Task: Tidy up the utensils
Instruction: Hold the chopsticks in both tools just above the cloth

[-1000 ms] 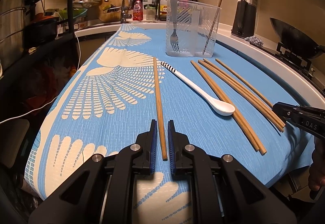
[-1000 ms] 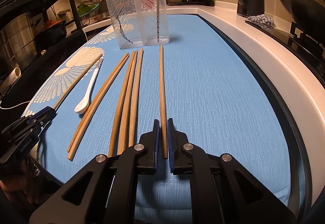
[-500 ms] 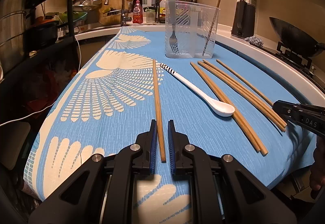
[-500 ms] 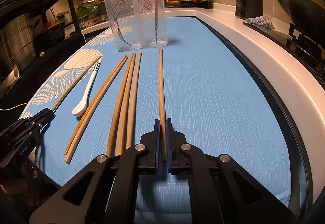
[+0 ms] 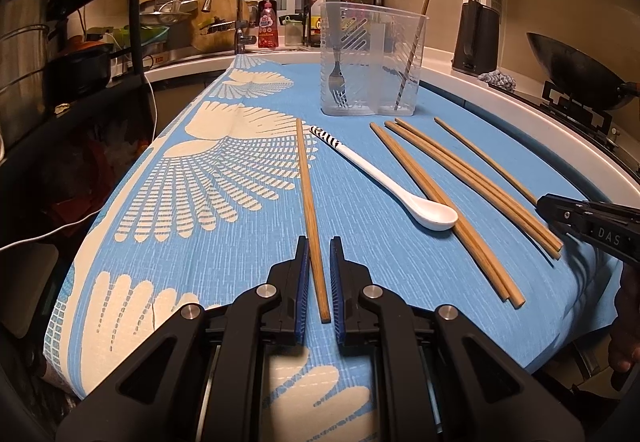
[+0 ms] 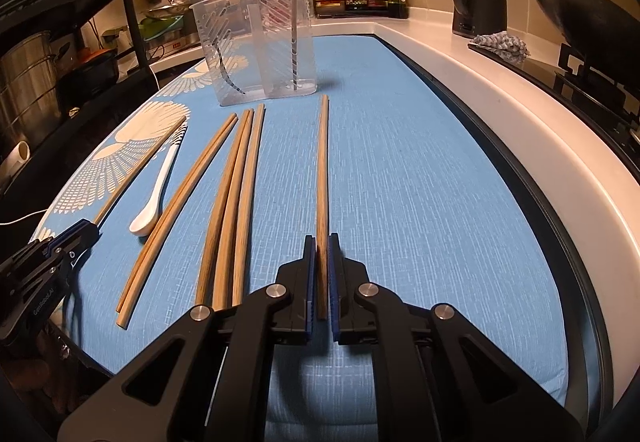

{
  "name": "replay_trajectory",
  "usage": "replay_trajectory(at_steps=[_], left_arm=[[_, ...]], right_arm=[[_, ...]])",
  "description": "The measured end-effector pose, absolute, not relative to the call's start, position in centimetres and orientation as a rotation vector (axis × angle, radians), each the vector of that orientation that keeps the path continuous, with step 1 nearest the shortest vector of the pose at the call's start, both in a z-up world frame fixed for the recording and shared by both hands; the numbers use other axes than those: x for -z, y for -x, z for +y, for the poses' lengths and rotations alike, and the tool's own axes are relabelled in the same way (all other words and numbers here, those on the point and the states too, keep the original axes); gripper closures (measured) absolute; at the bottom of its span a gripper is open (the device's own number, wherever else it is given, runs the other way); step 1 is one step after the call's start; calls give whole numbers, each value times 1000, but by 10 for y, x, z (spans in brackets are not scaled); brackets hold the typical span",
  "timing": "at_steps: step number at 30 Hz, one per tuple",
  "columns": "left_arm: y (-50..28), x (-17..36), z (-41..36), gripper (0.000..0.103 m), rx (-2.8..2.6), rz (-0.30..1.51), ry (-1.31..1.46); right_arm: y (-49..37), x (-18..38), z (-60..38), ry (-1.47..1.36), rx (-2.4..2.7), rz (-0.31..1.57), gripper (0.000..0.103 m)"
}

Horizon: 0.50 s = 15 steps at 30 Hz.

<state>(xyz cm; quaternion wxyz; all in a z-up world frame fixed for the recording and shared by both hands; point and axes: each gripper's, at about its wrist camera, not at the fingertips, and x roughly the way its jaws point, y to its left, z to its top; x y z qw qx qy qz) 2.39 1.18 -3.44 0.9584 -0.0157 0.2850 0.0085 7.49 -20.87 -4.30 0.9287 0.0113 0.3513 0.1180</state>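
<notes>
Wooden chopsticks lie scattered lengthwise on a blue cloth (image 5: 400, 242) with cream feather print. Left gripper (image 5: 319, 274) sits low over the cloth, jaws parted, straddling the near end of a lone chopstick (image 5: 310, 201); its left pad looks close against the stick, a gap shows on the right side, so not clamped. Right gripper (image 6: 321, 270) has its pads pressed in on both sides of the rightmost chopstick (image 6: 322, 169), gripping its near end; the stick's far tip points toward the bin.

White spoon (image 5: 384, 181) with a striped handle lies on the cloth between the lone chopstick and a loose group of five sticks (image 5: 460, 193). In the right wrist view that group splits into a pair (image 6: 176, 213) beside the spoon and three (image 6: 236, 197) lying close together.

Clear plastic bin (image 5: 372, 61) stands upright at the far end of the cloth. A fork (image 5: 335, 81) stands tines-down in its left part, one chopstick (image 5: 414, 49) leans in its right part.
</notes>
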Motion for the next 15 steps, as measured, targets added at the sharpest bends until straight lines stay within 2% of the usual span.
replay_trajectory(at_steps=[15], left_arm=[[-24, 36, 9, 92, -7, 569, 21]], right_arm=[[-73, 44, -207, -11, -240, 707, 97]])
